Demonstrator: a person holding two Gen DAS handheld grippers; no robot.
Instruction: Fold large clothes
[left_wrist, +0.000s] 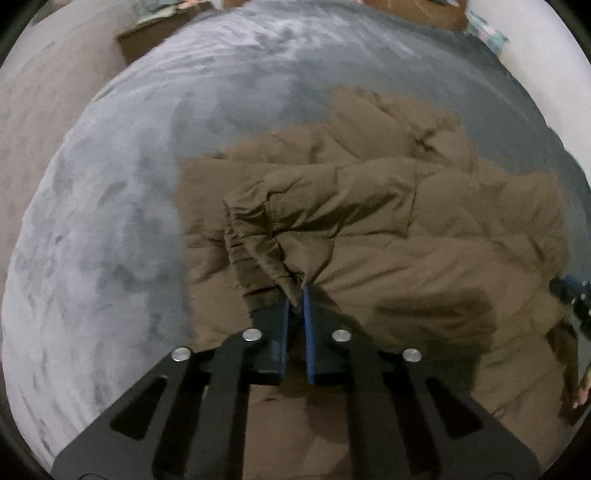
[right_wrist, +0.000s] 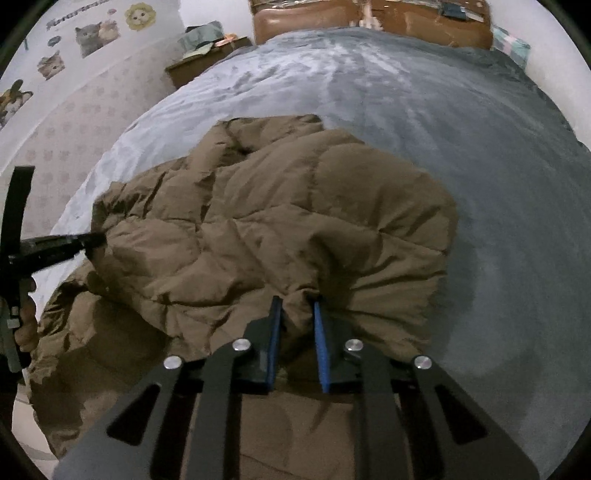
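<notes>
A brown quilted puffer jacket (right_wrist: 258, 229) lies crumpled on a grey plush bedspread (right_wrist: 443, 129), toward its near edge, with one sleeve (left_wrist: 332, 195) folded across the body. The left gripper (left_wrist: 296, 295), pointing steeply down, has its blue-padded jaws closed almost together on a pinch of fabric at the sleeve's gathered cuff (left_wrist: 258, 258). The right gripper (right_wrist: 297, 304) stands with its jaws narrow, a bunched fold of the jacket's edge clamped between the blue pads. In the right wrist view the left gripper (right_wrist: 92, 242) enters from the left, its tip at the jacket's far corner, with the person's hand (right_wrist: 26, 317) on its handle. Beyond the bedspread stand a brown headboard (right_wrist: 314, 18) and a wooden bedside table (right_wrist: 199, 62). The wall (right_wrist: 48, 122) to the left bears cat stickers (right_wrist: 96, 35).
</notes>
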